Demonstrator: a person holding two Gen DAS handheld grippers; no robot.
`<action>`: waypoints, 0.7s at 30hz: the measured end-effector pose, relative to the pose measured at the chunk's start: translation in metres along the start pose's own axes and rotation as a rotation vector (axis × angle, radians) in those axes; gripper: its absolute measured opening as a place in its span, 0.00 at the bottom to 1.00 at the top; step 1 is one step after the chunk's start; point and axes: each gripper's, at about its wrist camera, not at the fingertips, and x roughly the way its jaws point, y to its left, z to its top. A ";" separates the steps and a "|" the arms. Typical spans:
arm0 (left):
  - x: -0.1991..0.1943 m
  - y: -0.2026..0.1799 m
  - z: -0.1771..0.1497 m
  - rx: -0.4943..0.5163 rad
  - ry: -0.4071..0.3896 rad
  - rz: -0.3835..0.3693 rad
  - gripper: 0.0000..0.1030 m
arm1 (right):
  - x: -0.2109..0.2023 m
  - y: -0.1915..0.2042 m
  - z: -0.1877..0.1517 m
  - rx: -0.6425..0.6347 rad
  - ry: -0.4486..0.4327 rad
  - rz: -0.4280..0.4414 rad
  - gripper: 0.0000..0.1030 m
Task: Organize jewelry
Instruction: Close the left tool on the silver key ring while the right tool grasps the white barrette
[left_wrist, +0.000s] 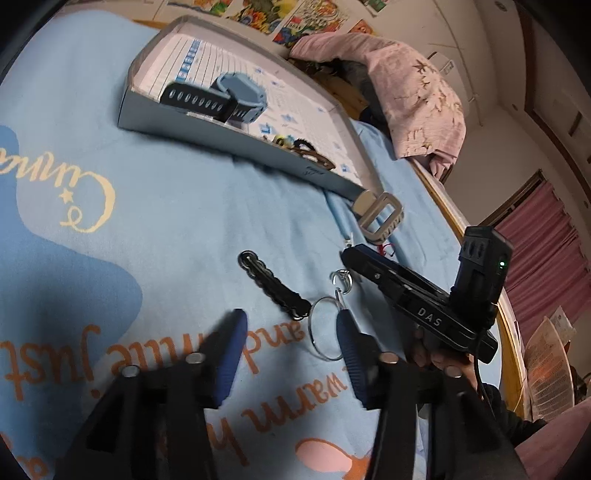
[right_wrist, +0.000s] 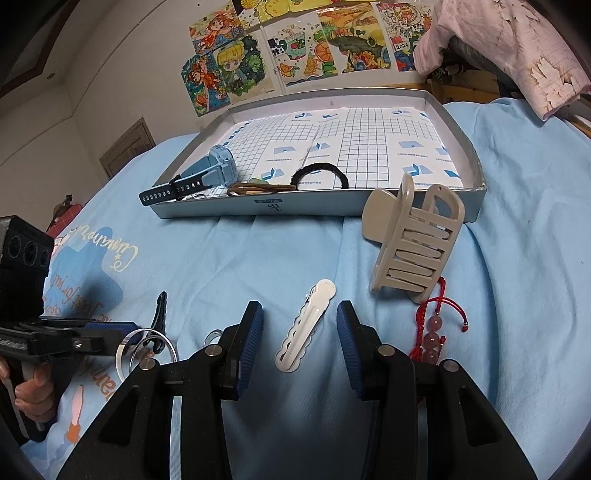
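My left gripper (left_wrist: 291, 317) is open over the blue sheet. A thin silver bangle (left_wrist: 325, 328) lies flat against its right finger (left_wrist: 349, 343). A black chain-like piece (left_wrist: 273, 284) and a small silver ring (left_wrist: 341, 280) lie just ahead. My right gripper (right_wrist: 300, 310) is open with a white hair clip (right_wrist: 306, 325) lying between its fingers, untouched. A beige claw clip (right_wrist: 413, 243) and a red beaded bracelet (right_wrist: 432, 325) lie to its right. The grey tray (right_wrist: 258, 208) ahead holds a blue watch (right_wrist: 218, 166) and hair ties (right_wrist: 319, 171).
A pink quilt (right_wrist: 498, 48) is piled at the bed's far right corner. The wooden bed edge (left_wrist: 461, 229) runs along the right, with a fan (left_wrist: 546, 369) beyond it. Drawings (right_wrist: 295, 48) cover the wall behind the tray. A hand (right_wrist: 33, 391) holds the left gripper's handle.
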 end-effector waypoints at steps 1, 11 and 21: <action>0.000 -0.001 -0.001 0.005 0.002 0.000 0.47 | 0.000 0.000 0.000 0.000 0.000 0.000 0.36; -0.001 0.001 -0.006 -0.012 0.019 -0.060 0.47 | 0.000 0.000 0.000 0.002 0.000 0.001 0.36; 0.014 -0.006 -0.006 -0.008 0.063 -0.016 0.45 | 0.001 0.002 -0.002 -0.003 0.003 -0.001 0.36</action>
